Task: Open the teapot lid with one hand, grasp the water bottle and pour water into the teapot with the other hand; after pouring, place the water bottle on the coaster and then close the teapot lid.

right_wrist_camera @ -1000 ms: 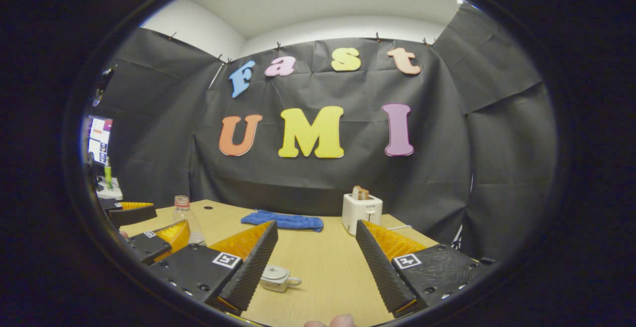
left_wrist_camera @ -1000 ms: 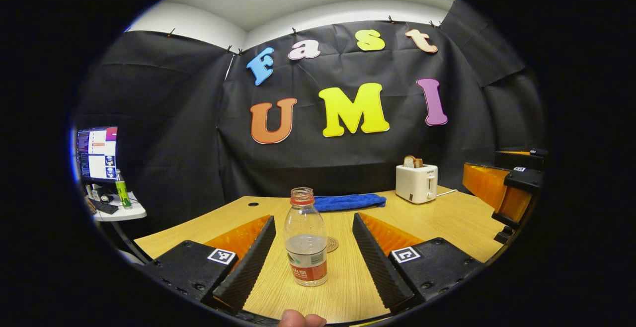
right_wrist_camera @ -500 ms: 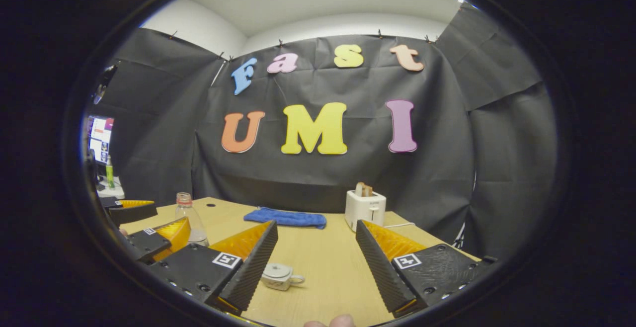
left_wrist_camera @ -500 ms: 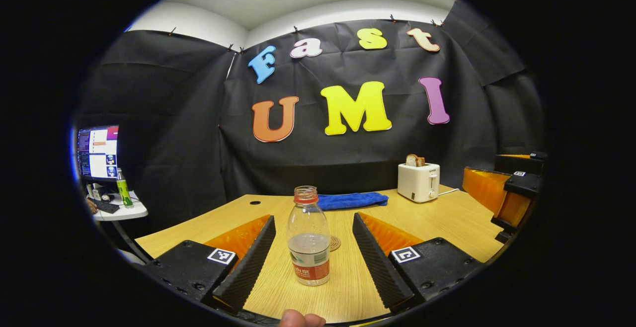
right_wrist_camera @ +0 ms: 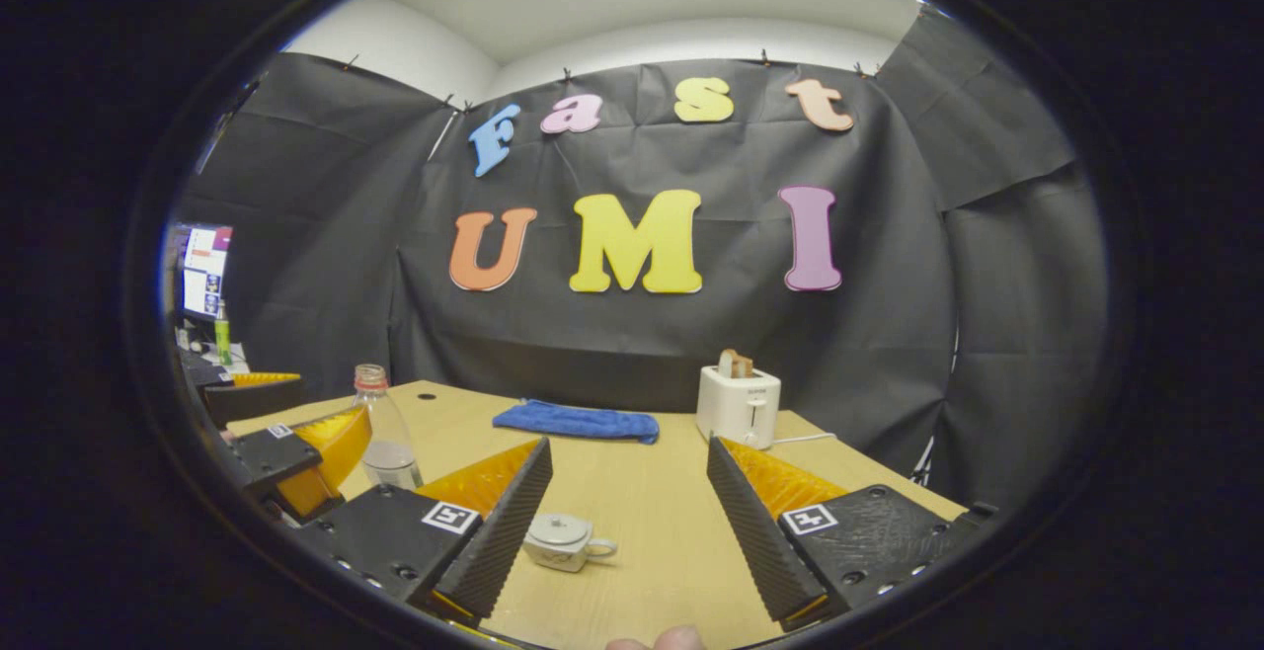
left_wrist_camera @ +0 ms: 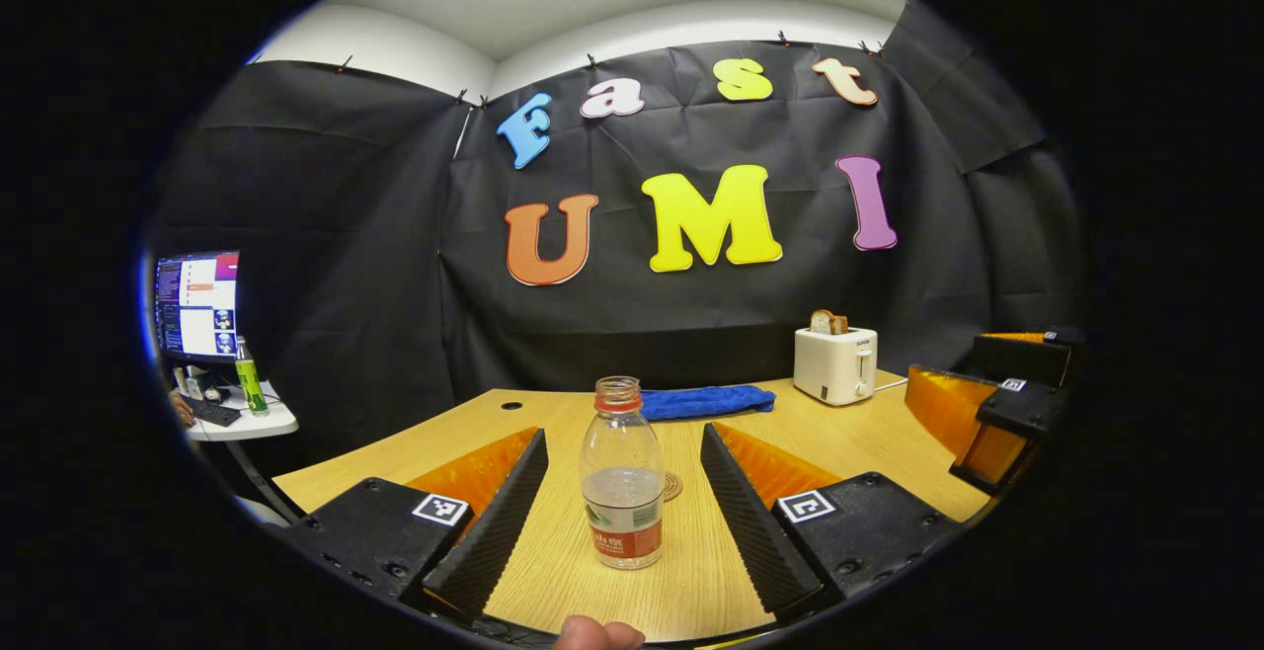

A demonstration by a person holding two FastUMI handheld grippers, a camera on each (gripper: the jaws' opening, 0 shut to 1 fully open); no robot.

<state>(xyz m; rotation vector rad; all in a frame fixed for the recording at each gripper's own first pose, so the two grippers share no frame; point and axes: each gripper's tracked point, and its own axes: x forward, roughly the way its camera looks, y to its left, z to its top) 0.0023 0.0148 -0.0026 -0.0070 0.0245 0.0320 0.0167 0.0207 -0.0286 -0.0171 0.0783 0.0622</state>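
A: Clear plastic water bottle (left_wrist_camera: 621, 477) stands upright on the wooden table (left_wrist_camera: 889, 438), right between the spread fingers of the left claw (left_wrist_camera: 622, 522), which touch it on neither side. Cap looks to be off, some water sits in the lower part.

B: So nothing gripped yet?

A: Nothing. The left claw is wide open around the bottle. The right claw (right_wrist_camera: 628, 522) is wide open too, with the small pale teapot (right_wrist_camera: 563, 541) on the table ahead of it, close to the inner side of its left finger (right_wrist_camera: 504, 527) and not touched. The lid (right_wrist_camera: 559, 528) sits on the pot.

B: Then how far along is the job?

A: At the very start, I judge. Lid not lifted, bottle not grasped, no pouring, bottle not on the coaster (left_wrist_camera: 671, 485), which lies just beyond the bottle, between the left claw's fingers. All steps are left: open the lid, take the bottle, pour, set it on the coaster, close the lid.

B: Any writing to read?

A: The bottle's red and white label has print too small to make out. The white toaster (left_wrist_camera: 834, 365), far ahead and to the right of the left claw, bears a small dark mark that I cannot read. Each claw carries square black-and-white tags, patterns rather than words
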